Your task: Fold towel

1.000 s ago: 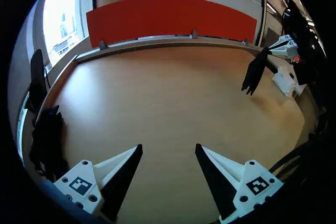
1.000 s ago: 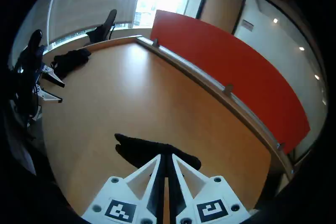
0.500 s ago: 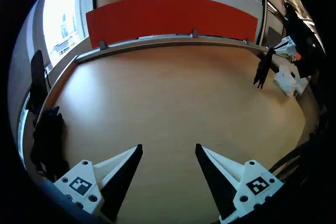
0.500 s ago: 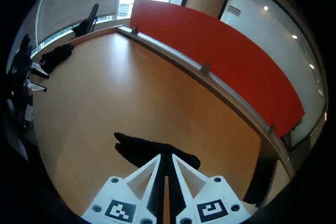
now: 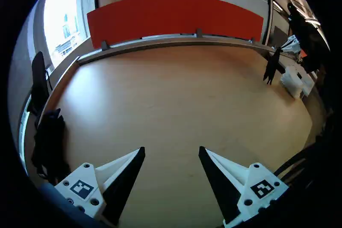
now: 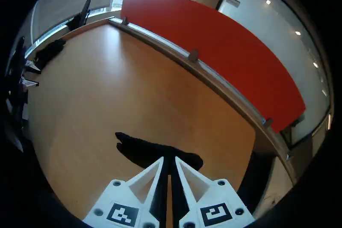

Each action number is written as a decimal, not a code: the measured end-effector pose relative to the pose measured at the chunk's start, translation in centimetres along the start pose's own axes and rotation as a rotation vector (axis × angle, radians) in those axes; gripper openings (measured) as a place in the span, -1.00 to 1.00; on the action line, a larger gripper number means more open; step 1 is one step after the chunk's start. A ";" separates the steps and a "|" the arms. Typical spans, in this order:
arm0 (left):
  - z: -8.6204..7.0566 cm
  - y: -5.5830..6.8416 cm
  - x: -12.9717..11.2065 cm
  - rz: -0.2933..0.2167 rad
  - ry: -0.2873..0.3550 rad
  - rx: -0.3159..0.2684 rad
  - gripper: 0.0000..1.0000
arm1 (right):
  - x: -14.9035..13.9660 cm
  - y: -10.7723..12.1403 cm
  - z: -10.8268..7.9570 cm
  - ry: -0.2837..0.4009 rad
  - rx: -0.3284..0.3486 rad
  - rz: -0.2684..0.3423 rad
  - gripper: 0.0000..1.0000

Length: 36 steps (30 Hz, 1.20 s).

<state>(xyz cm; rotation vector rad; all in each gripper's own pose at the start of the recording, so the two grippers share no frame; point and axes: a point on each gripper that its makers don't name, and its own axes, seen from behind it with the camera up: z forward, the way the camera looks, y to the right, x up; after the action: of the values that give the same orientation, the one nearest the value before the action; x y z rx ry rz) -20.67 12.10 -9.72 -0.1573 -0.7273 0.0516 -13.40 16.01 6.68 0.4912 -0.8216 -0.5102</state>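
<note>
Towel [image 6: 145, 151] — a black one — hung bunched from our right gripper [image 6: 169, 161], whose jaws were pressed together on it, lifted above the wooden bench [image 6: 107, 87]. Our left gripper [image 5: 171, 151] held its jaws wide apart over bare wood, well apart from the cloth. We judged that the step called for lowering the towel onto the middle of the bench and spreading it flat — the left jaws taking a free corner — before any fold.
</note>
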 end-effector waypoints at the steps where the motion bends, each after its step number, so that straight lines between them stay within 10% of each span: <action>1: 0.0 0.0 0.0 -0.001 0.000 0.001 0.86 | -0.2 0.4 -0.1 -0.006 -0.003 0.001 -0.92; 36: 0.2 0.5 0.3 0.004 -0.004 0.017 0.86 | -5.6 4.0 -0.1 -0.082 -0.038 0.074 -0.92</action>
<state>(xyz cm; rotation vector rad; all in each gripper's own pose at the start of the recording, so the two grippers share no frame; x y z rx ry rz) -20.58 12.65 -9.41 -0.1428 -0.7308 0.0621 -15.63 22.48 5.83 0.4057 -0.9042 -0.4792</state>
